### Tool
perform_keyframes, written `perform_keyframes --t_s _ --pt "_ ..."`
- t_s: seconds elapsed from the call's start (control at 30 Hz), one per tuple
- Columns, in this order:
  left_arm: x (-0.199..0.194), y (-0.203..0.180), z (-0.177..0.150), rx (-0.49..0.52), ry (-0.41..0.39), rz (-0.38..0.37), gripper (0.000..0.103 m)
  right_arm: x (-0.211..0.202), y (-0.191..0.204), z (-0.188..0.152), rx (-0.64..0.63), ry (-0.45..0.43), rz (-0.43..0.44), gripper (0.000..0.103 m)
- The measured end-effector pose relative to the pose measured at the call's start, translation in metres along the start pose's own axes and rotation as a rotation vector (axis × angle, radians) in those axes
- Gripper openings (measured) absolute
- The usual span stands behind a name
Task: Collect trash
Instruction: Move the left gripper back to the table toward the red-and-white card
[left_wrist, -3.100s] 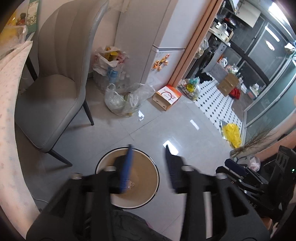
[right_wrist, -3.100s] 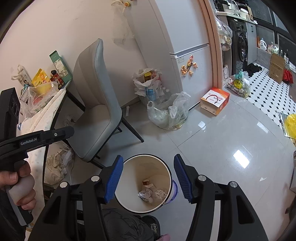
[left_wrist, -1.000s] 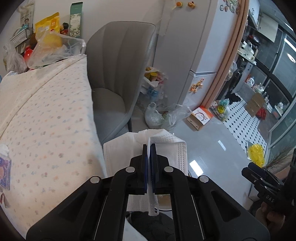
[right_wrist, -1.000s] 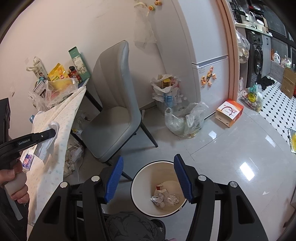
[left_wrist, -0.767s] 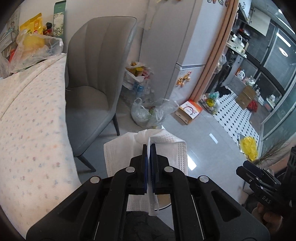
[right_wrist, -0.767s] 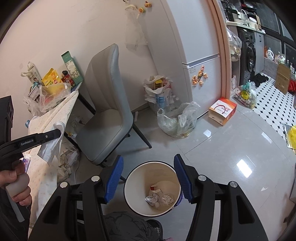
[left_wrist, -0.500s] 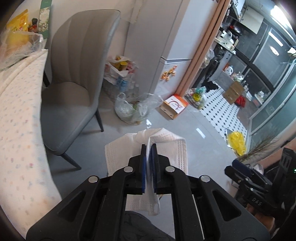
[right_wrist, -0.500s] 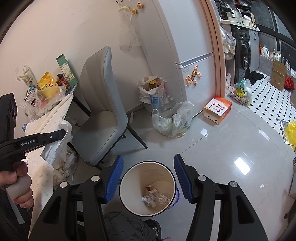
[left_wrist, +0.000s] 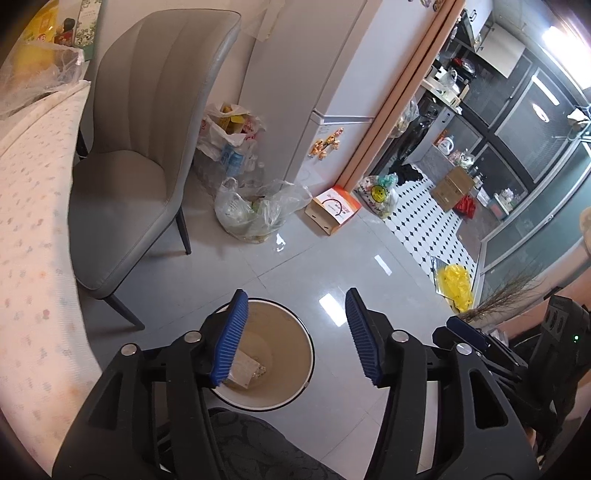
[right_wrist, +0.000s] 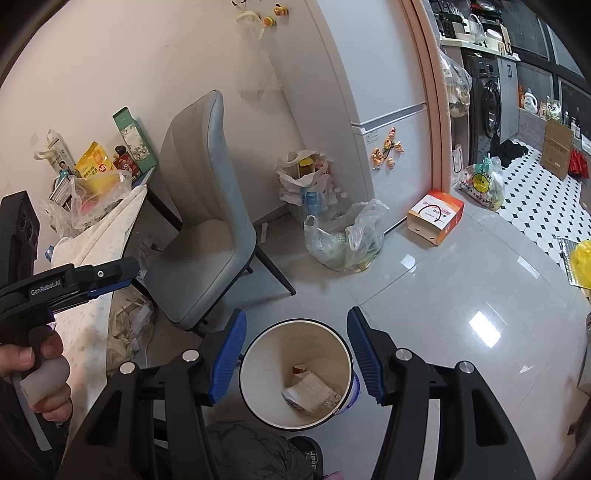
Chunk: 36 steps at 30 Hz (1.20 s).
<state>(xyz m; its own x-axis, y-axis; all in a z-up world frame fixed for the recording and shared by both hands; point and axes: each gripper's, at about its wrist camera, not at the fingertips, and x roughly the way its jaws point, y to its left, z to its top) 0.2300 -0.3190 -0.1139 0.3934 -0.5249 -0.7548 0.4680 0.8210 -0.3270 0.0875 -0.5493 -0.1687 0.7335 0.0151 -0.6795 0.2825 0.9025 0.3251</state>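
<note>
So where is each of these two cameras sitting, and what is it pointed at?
Left wrist: on the left hand-held gripper, looking down at the trash bin; its open blue fingers show.
Right wrist: on the right hand-held gripper, above the same bin; the person's left hand shows.
Both share the bin, grey chair and orange box.

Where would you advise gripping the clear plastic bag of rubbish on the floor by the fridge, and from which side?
I would pinch the clear plastic bag at its loose, gathered handles on top, coming from above. The body is wide and slumped on the floor, too broad for one gripper, while the thin upstanding plastic should pinch easily. The chair stands on one side, so coming from above or the open-floor side looks clearest.
</note>
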Motion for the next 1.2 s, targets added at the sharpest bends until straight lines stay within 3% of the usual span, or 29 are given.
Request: perform_keyframes --t_s 0.07,0.23,0.37,0.67,1.2 --pt "-0.009 0.008 0.0 -0.011 -0.017 0.009 0.068 0.001 0.006 0.001 -0.013 0.003 0.01 0.056" --pt "-0.042 0.038 -0.001 -0.049 -0.078 0.087 0.08 0.005 0.034 0.003 -0.054 0.002 0.046 0.064" --pt "-0.072 0.066 -0.005 -0.095 -0.134 0.148 0.09 0.007 0.065 0.005 -0.095 -0.006 0.096 0.078" --pt "-0.141 0.122 -0.027 -0.182 -0.235 0.264 0.093 0.007 0.14 0.005 -0.195 -0.007 0.193 0.094" --pt "-0.223 0.213 -0.099 -0.37 -0.327 0.373 0.093 0.002 0.258 -0.016 -0.362 0.038 0.294 0.095"
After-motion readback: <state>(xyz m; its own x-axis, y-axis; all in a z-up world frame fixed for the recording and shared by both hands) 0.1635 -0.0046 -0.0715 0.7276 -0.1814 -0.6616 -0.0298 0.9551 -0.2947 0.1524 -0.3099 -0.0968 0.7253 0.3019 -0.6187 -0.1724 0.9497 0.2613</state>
